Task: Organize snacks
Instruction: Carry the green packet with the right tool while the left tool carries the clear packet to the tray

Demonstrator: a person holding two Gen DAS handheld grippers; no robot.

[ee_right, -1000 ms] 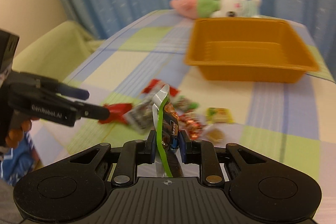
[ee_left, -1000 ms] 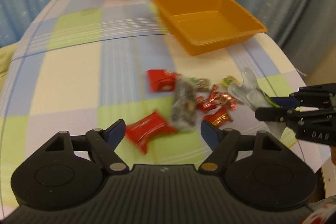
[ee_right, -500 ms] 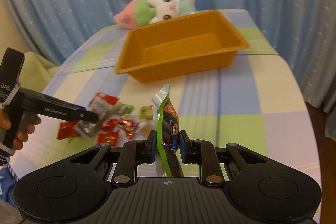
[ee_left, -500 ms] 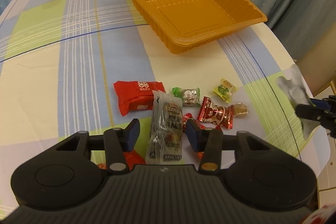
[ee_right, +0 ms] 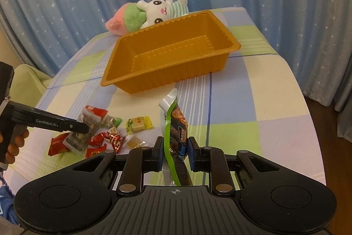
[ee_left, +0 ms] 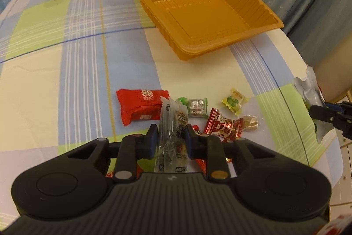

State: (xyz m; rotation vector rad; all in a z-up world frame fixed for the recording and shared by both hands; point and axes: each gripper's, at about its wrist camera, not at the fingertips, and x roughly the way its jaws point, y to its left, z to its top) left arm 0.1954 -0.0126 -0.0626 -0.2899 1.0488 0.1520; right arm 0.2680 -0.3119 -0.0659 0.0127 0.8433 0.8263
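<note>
My left fingers (ee_left: 171,140) have just closed on a clear plastic snack packet (ee_left: 172,136) near the empty orange plastic tray (ee_left: 259,3), and my right fingers (ee_right: 175,150) clamp a green-edged foil pouch (ee_right: 175,122), both bound there.

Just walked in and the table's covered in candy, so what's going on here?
A person is sorting snacks with two hand-held tongs. The left tongs have just been closing on a clear snack packet in the candy pile. The right tongs grip a green-edged pouch upright above the checked tablecloth. The orange tray is empty; a red packet and small candies lie loose.
</note>
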